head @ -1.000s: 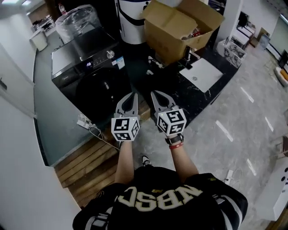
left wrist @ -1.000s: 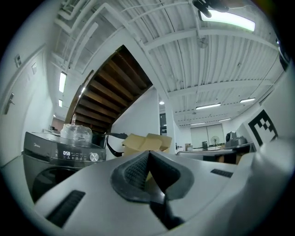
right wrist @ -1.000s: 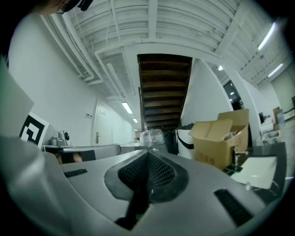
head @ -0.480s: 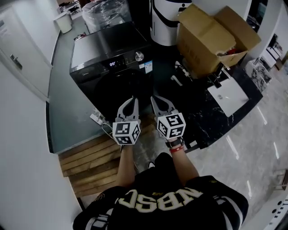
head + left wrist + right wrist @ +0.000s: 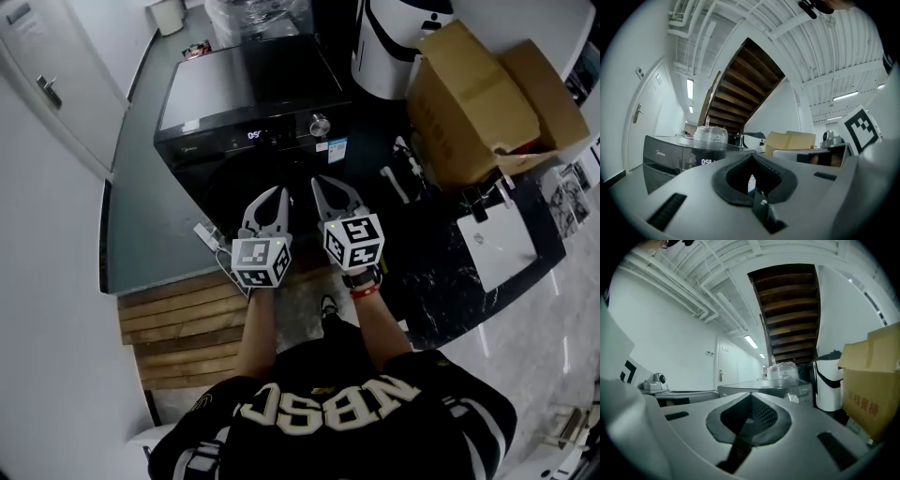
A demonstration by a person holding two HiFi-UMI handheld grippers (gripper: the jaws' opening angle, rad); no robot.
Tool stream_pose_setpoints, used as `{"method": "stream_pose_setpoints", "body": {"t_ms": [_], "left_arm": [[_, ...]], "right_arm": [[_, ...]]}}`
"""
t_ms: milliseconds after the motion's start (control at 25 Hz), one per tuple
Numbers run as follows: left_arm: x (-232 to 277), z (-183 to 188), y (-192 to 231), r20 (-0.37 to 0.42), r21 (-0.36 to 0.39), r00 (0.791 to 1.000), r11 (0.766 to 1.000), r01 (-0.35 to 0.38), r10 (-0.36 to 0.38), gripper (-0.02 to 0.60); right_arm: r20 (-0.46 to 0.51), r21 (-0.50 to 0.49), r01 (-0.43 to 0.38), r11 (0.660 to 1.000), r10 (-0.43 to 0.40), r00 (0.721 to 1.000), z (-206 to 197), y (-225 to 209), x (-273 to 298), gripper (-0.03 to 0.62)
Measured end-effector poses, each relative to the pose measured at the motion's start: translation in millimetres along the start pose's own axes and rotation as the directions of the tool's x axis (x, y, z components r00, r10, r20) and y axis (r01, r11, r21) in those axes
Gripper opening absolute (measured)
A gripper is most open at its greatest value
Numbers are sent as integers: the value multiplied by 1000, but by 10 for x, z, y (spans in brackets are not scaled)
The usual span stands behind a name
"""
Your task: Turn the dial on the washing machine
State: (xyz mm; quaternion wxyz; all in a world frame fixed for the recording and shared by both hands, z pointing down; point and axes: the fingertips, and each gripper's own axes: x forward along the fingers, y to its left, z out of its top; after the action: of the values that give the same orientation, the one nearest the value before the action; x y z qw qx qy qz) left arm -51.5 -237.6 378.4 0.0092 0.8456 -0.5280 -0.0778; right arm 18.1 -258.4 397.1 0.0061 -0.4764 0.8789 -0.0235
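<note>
Wooden platform (image 5: 178, 323) before washing machine (image 5: 248, 89)

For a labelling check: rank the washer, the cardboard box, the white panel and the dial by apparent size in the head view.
1. washer, largest
2. cardboard box, somewhat smaller
3. white panel
4. dial, smallest by far

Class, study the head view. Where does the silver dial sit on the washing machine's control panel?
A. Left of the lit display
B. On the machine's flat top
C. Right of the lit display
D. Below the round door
C: in the head view the silver dial sits on the front panel of the washing machine, just right of the lit display.
</note>
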Motion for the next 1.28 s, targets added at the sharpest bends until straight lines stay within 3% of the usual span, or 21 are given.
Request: {"method": "stream_pose_setpoints", "body": {"t_ms": [400,640,760,1000,1280], "left_arm": [[887,22,418,8,20,996,996,-91,90,14],[1140,-47,652,-12,23,997,996,-81,82,14],[1188,-117,722,-23,16,997,997,-70,70,14],[1232,-202,800,-43,6,998,999,-52,52,14],[1258,-226,827,-52,7,998,1000,-29,29,14]], "right_arm": [[-17,-103,-49,994,47,999,139,-647,920,8],[-70,-182,-27,983,15,997,4,-783,1227,12],[-98,-273,-7,962,-21,995,8,-824,1318,32],[-159,-477,2,879,-89,983,-160,-1057,1487,59],[-247,-702,-98,705,-113,962,-369,-1083,1656,138]]}}
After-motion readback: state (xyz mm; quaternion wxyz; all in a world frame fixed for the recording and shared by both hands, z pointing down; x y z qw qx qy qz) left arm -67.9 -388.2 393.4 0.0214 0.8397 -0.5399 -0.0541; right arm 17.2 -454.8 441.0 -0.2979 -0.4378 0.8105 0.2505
